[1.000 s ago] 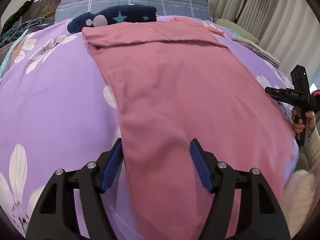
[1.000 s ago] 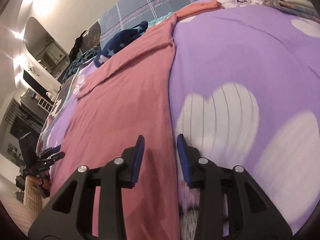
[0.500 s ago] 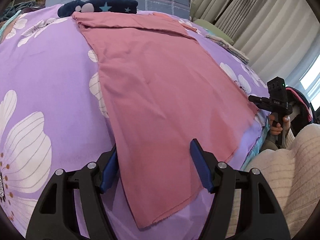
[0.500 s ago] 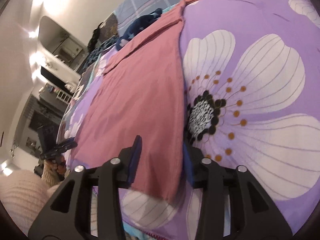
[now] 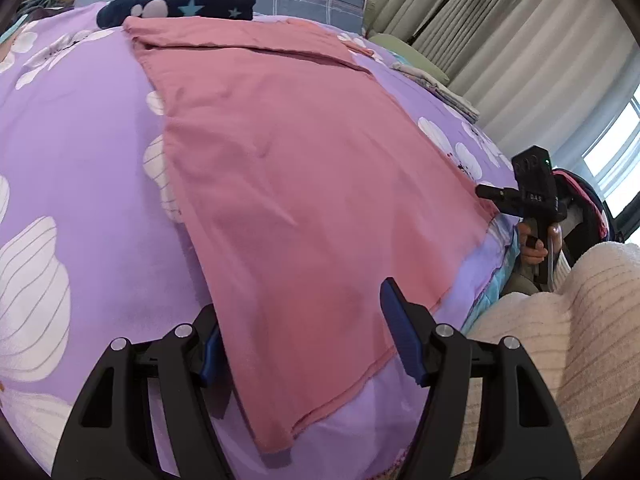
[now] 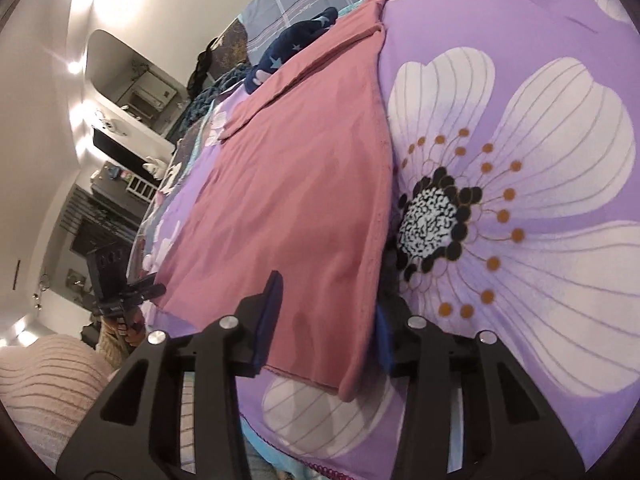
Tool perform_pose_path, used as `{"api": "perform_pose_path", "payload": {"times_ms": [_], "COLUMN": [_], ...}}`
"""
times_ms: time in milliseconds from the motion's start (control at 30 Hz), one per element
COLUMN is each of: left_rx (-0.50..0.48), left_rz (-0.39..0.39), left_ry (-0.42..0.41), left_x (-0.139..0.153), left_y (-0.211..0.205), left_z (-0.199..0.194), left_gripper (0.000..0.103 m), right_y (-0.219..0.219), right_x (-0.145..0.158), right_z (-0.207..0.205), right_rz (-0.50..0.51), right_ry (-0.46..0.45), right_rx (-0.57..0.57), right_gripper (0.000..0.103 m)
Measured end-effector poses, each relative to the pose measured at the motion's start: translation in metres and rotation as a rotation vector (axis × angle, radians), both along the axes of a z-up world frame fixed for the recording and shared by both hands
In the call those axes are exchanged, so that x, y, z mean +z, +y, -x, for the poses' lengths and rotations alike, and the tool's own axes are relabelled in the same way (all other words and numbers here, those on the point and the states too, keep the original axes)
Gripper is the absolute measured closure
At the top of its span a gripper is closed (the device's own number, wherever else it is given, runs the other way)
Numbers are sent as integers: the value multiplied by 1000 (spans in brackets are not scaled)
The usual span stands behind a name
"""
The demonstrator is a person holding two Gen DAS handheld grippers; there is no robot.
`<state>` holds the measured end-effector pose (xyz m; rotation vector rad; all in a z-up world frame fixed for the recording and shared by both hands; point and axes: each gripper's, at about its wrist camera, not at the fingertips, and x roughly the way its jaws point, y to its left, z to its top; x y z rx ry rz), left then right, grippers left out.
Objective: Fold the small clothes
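Pink garment [image 5: 304,184] lies spread flat on the purple floral bedspread [image 5: 80,152], its near hem at the bed's edge, far end folded over near a navy star-print item [image 5: 180,6].

Left tongs [image 5: 308,336] — wide apart, straddling the near left corner of the cloth, nothing gripped. Right tongs [image 6: 324,320] — also parted, set over the near right corner; the hem runs between the pads, and I cannot tell whether they touch it.

Risks, as judged:
- pads may pinch bedspread along with the thin fabric, dragging both
- only the top layer may be caught if the cloth is doubled
- uneven lift between corners — a skewed fold
- hem at the edge may slip off the bed.
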<state>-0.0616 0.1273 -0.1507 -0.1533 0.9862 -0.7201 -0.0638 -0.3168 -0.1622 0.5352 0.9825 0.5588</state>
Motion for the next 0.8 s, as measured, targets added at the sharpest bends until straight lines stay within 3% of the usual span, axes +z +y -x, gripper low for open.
{"api": "perform_pose_path", "payload": {"times_ms": [67,100,133,167,233,333,433,533,800], "left_rx": [17,26,48,69,103,121,127,123,130], "left_rz": [48,53,21,-11,-22,-50,-11,27,94], "left_ry": [7,1,-17,-26,-43,-109,-189,-319,-558], "left_x": [-2,-2,-3,-3,2,18,47,92,160], "left_y": [0,-2,-6,-8,-13,-20,-18,-19,-14], "left_z": [-11,-16,-21,-23,-26,-22,-16,-2,57], "left_gripper": [37,48,70,80,97,98,98,99,102], "right_y": [4,8,9,10,7,-3,-12,-18,-36], "right_x": [-1,-1,-1,-2,-1,14,43,80,158], "right_z": [-12,-19,-23,-27,-27,-22,-17,-8,50], "right_rz": [-11,3,18,29,-3,-74,-150,-173,-251], "right_ry": [11,15,21,37,51,2,-89,-218,-524], "right_rx": [6,10,7,-1,-22,-51,-56,-56,-70], "right_gripper": [68,72,86,97,97,98,98,98,101]}}
